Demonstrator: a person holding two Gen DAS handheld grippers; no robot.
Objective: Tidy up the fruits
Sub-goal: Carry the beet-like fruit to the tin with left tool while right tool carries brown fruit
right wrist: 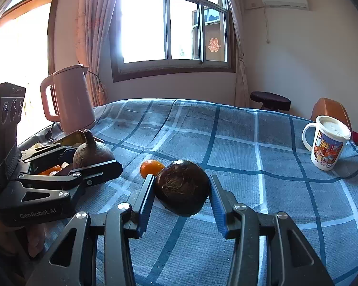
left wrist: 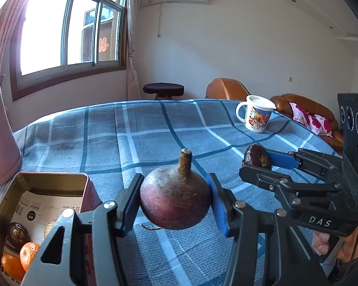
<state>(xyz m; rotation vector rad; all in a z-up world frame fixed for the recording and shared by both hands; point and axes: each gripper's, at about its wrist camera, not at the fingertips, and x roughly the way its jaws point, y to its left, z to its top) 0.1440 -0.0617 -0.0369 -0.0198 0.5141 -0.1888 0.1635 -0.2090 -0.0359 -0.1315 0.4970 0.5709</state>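
Note:
My left gripper (left wrist: pixel 175 195) is shut on a purple-red round fruit with a stem (left wrist: pixel 175 195) and holds it above the blue checked tablecloth, just right of an open tin box (left wrist: pixel 47 181). The box holds small oranges (left wrist: pixel 28 253) and a dark fruit (left wrist: pixel 18 234). My right gripper (right wrist: pixel 181 190) is shut on a dark brown round fruit (right wrist: pixel 181 188), low over the cloth. A loose orange (right wrist: pixel 151 168) lies on the cloth just behind it. The left gripper with its fruit shows in the right wrist view (right wrist: pixel 93 152); the right gripper shows in the left wrist view (left wrist: pixel 257 160).
A pink kettle (right wrist: pixel 69 100) stands at the table's left edge behind the tin. A white printed mug (right wrist: pixel 325 143) stands at the far right. The blue checked tablecloth (right wrist: pixel 250 143) covers the table. A brown sofa (left wrist: pixel 305 109) and a dark stool (left wrist: pixel 163 89) stand beyond it.

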